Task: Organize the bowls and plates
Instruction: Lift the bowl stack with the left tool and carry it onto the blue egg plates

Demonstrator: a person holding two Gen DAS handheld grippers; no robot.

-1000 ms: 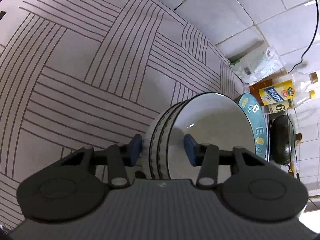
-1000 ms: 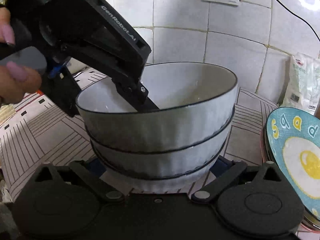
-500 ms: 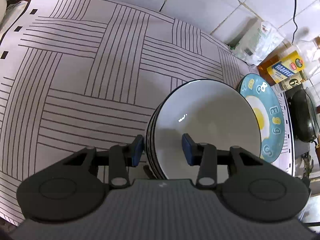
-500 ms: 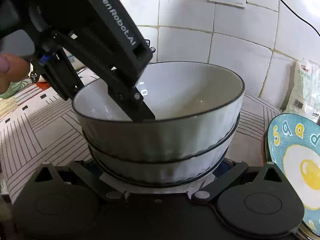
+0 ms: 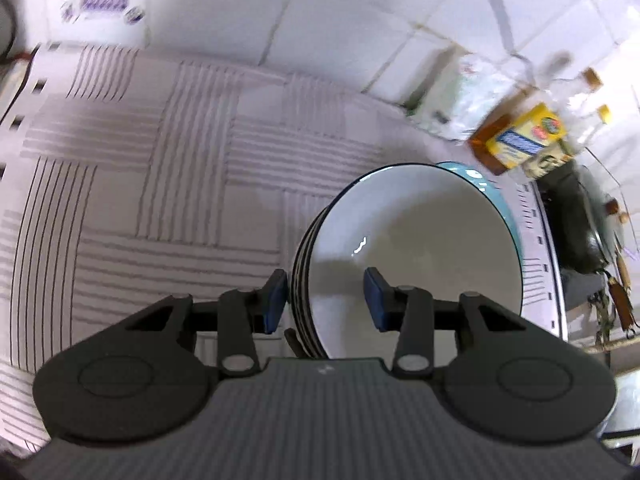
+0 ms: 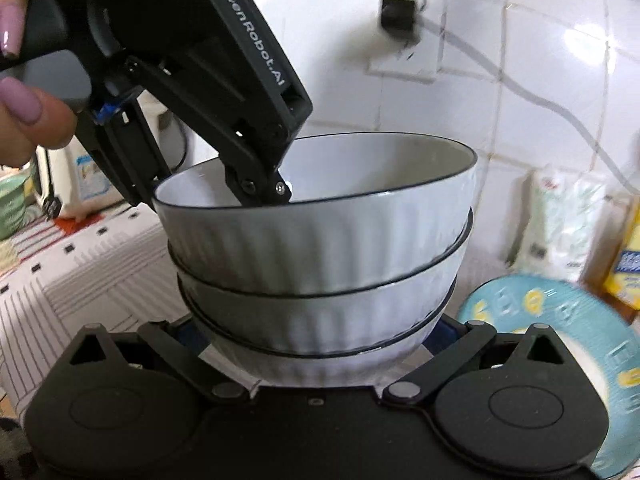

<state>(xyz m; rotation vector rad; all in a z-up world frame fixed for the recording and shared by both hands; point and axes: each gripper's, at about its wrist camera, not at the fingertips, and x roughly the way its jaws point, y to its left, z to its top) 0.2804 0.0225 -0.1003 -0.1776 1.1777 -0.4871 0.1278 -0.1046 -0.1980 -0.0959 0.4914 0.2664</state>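
item: stack of white bowls (image 6: 320,264), black-rimmed, nested, now carried clear of the striped desk (image 5: 160,184).

change noted: against a second ago, we see more desk beneath the stack and the blue egg plate (image 6: 560,344) sliding under its right side; the stack has risen.

left gripper (image 5: 326,300): narrow, straddling the stack's rim, one pad inside the top bowl, one outside; whether the pads press, we cannot tell.

right gripper (image 6: 316,344): wide, cradling the lowest bowl's base between its fingers.

reading: we judge the lift under way, the bowls heading toward a place beside or near the egg plate.
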